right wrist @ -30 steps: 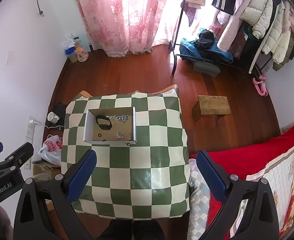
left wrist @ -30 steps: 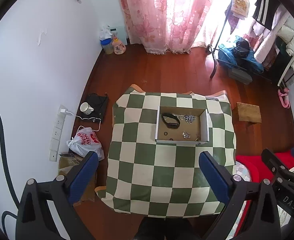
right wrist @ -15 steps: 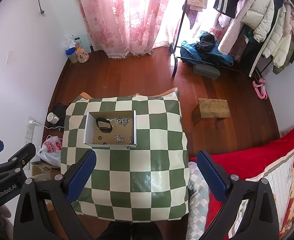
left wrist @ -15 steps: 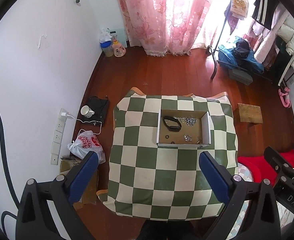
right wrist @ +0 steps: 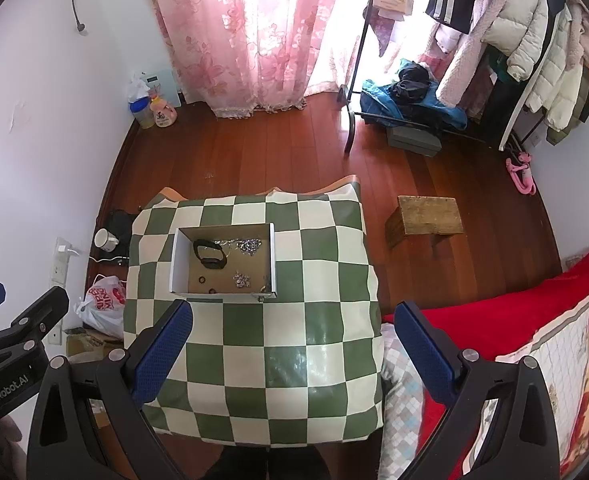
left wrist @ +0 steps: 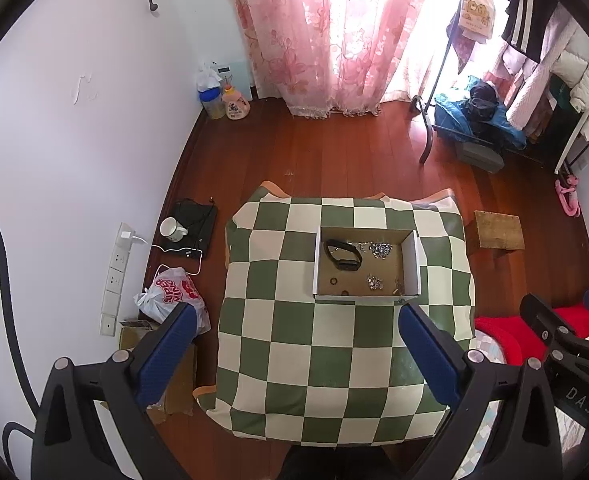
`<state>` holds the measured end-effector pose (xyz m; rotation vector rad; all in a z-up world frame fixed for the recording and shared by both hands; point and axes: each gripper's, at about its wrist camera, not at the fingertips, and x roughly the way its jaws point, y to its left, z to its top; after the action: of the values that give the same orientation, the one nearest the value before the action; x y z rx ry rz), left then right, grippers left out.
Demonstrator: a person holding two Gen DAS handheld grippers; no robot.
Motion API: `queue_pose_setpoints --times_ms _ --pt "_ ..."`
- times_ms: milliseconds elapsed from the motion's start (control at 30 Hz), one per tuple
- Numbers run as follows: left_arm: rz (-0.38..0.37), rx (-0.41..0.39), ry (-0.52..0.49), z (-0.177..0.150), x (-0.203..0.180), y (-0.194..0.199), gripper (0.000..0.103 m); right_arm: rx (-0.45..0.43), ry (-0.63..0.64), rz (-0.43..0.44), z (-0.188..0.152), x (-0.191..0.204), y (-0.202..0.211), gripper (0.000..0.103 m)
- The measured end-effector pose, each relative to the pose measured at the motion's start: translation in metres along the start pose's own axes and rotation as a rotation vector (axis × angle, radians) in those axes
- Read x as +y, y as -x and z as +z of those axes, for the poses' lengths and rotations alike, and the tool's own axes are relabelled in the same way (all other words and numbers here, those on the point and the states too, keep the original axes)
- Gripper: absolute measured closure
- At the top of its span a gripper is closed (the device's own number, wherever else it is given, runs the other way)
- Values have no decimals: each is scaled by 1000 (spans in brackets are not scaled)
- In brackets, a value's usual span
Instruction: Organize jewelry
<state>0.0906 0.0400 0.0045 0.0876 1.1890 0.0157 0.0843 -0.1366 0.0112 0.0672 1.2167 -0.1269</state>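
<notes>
Both the left gripper [left wrist: 294,340] and right gripper [right wrist: 292,336] hover with jaws wide apart above the shallow cardboard box [left wrist: 410,260] of jewelry on the green-checked desk [left wrist: 334,360].

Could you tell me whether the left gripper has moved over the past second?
Yes. The left gripper has risen and backed away: the checkered table and cardboard box look smaller between its open fingers.

**Small pieces in the box too fine to identify**

Inside the cardboard box [left wrist: 409,256], the silvery clusters [left wrist: 379,249] are too small to sort into chains or earrings. Two dark specks [right wrist: 202,279] near the front wall may be rings. The box's near wall hides part of its floor. The wooden stool [right wrist: 428,216] conceals its legs.
</notes>
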Motion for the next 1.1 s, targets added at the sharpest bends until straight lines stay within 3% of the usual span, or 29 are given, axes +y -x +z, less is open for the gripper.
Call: queue_pose_setpoints --times_ms 1100 --pt "-4 -11 -1 10 1 0 0 6 -11 13 9 2 -1 1"
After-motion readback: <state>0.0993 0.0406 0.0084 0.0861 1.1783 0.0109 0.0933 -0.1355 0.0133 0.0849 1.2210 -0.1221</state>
